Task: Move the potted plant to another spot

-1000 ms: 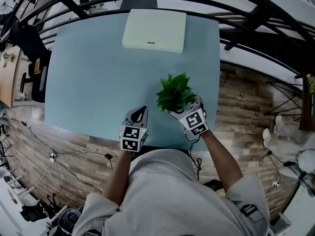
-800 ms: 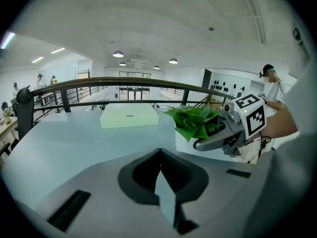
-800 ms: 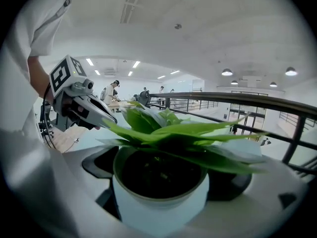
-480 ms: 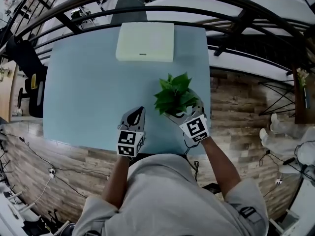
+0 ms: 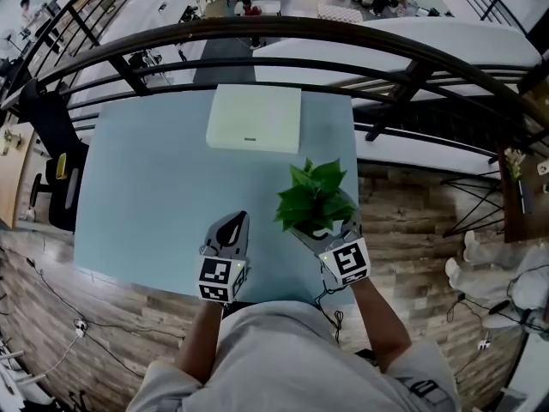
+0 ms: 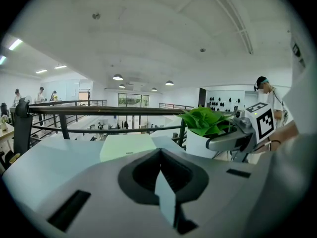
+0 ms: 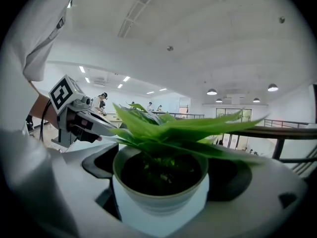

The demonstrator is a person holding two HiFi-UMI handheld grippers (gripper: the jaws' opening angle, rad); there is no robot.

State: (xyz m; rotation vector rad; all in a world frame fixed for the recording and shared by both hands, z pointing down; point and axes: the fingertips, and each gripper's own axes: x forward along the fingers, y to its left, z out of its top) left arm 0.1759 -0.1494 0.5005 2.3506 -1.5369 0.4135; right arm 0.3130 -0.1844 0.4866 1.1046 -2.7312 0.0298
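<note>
The green leafy plant in a round white pot (image 5: 314,197) is over the right-hand near part of the pale blue rectangular worktop (image 5: 150,174). Its leaves reach almost to the right edge of the worktop, and beyond this edge there is only the wooden plank floor (image 5: 416,217). The right gripper (image 5: 324,228) is clenched on the pot: one jaw is on each side of the white wall, and the pot fills the space between them. Whether the pot stands on the worktop or is a little above it, I cannot tell.

The left gripper (image 5: 232,224) is to the left of the plant, apart from it, just inside the near edge of the worktop. Its jaws are pressed together and they hold nothing.

A flat cream-white rectangular box (image 5: 255,118) lies at the far edge, about in the middle of that side, well apart from the plant. The whole left half of the worktop and the strip between the box and both grippers are bare surface. Behind the far edge runs a dark metal railing (image 5: 257,34), which curves around the right side also.
</note>
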